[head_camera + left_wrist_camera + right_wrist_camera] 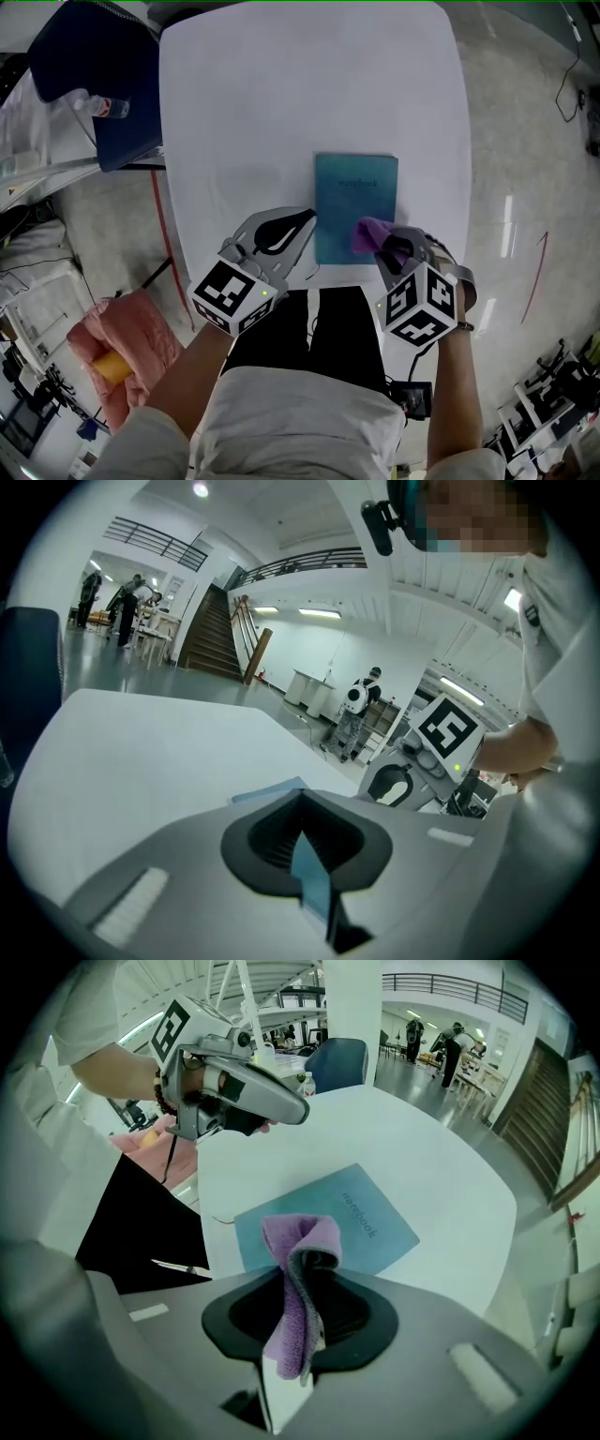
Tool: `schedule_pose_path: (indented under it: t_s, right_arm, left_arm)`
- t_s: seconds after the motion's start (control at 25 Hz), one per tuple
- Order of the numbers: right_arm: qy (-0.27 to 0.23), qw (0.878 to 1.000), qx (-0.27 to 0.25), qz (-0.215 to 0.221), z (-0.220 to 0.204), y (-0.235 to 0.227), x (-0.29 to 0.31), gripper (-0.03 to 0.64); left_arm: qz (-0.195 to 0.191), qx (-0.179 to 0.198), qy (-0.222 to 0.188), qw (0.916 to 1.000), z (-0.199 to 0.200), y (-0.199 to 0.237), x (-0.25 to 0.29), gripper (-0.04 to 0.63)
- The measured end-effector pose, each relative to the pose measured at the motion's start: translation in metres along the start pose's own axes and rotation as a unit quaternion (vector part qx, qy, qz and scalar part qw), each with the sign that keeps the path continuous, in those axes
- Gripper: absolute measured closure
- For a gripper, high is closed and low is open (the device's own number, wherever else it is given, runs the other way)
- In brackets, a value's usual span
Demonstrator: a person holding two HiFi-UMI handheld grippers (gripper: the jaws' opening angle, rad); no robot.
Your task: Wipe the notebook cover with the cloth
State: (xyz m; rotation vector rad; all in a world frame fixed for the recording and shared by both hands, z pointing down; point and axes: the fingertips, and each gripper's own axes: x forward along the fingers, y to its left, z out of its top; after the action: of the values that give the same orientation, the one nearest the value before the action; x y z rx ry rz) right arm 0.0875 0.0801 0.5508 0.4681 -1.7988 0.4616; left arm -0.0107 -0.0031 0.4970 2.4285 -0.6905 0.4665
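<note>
Now, your holdings at this moment:
Left claw: clenched on the notebook's near left edge; a teal sliver sits between its jaws.
Right claw: clamped on the purple cloth, which stands folded out of the jaws.
Notebook: teal, closed, cover up, flat on the white tabletop, directly ahead of you.
Cloth position: its fold hangs over the cover's near right corner; contact with the cover cannot be told.
Chair: dark blue, beside the tabletop's far left corner.
</note>
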Motion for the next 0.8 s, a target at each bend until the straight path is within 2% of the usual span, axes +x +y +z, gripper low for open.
schedule_pose_path:
  t_s: [0.8]
  right_arm:
    - [-0.015, 0.999, -0.033, -0.037, 0.049, -0.058, -0.003, 0.512]
  left_arm:
    - [0.02, -0.017, -0.009, 0.9996, 0.014, 0.03, -0.001, 0.595]
